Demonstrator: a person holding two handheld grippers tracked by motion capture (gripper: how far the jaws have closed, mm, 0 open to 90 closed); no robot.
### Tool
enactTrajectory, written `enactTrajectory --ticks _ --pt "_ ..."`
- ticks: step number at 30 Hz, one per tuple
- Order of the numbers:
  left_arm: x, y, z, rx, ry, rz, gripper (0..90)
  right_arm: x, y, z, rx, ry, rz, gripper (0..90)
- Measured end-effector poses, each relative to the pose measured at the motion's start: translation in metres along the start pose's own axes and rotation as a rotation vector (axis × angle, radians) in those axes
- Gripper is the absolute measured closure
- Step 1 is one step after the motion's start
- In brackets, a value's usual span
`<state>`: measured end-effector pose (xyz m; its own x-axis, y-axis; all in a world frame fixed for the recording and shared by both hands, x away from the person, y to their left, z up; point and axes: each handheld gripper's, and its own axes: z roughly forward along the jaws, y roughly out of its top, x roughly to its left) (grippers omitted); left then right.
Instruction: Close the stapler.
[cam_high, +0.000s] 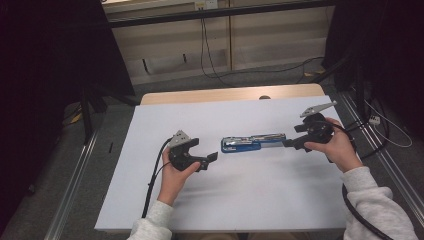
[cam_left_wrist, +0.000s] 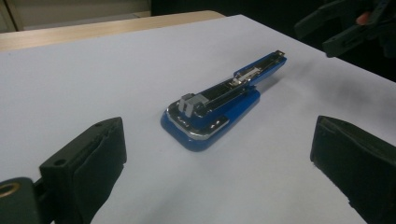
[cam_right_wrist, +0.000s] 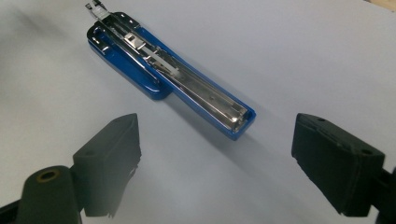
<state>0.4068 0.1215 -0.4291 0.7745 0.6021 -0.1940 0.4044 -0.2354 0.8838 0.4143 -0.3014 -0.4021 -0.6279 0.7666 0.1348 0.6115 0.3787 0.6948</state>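
Two grippers over a white-covered bench (cam_high: 240, 195), one per hand, a blue stapler (cam_high: 252, 143) lying flat between them, near the middle of the sheet. Stapler opened out, chrome staple channel exposed along its length, broad blue end toward the left gripper (cam_high: 206, 160), narrow end toward the right gripper (cam_high: 289, 143). Same stapler from the left gripper view (cam_left_wrist: 223, 103): rounded blue base nearest, metal rail running away toward the far right. From the right gripper view (cam_right_wrist: 170, 70): narrow tip nearest, body slanting up and left, resting on the sheet.

Left gripper: fingers (cam_left_wrist: 91, 163) spread wide, nothing between them, short of the stapler's broad end, apart from it. Right gripper: fingers (cam_right_wrist: 114, 158) likewise spread, nothing pinched, close to the narrow tip, contact not discernible from above; from its own view, tip lying ahead of and between the two pads, untouched.

Left hand (cam_high: 175, 172) wrapped around its gripper body, black cable (cam_high: 152, 185) trailing off the near edge. Right hand (cam_high: 336, 145) gripping the other, grey three-cornered plate (cam_high: 317, 108) tilted up. Pale wooden bench edge (cam_high: 230, 94) beyond the white sheet.
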Motion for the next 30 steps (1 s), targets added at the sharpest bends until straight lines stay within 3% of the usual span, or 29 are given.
enactTrajectory --ticks 6,9,12,14,16,22,28,30 --pt "0.002 0.002 0.01 0.023 0.03 0.002 11.4 -0.004 -0.01 -0.001 0.004 -0.024 0.02 18.0" --pt "0.003 0.003 0.015 0.043 0.033 0.014 18.2 -0.005 -0.014 0.0 0.013 -0.021 0.015 27.3" --pt "0.004 0.004 0.02 0.073 0.065 0.032 27.0 -0.005 -0.015 0.002 0.029 -0.032 0.021 28.6" --pt "0.006 0.004 0.023 0.076 0.079 0.04 38.5 -0.005 -0.016 0.002 0.033 -0.03 0.019 33.0" --pt "0.007 0.003 0.027 0.087 0.088 0.029 45.6 -0.005 -0.017 0.003 0.037 -0.03 0.018 35.9" --pt "0.013 0.004 0.036 0.131 0.137 0.011 63.1 -0.007 -0.02 0.003 0.071 -0.054 -0.005 56.4" --pt "0.013 0.003 0.043 0.168 0.134 -0.019 78.1 -0.01 -0.022 0.004 0.08 -0.089 0.001 75.9" --pt "0.012 0.003 0.045 0.187 0.138 -0.008 84.6 -0.011 -0.023 0.006 0.07 -0.087 0.01 80.1"
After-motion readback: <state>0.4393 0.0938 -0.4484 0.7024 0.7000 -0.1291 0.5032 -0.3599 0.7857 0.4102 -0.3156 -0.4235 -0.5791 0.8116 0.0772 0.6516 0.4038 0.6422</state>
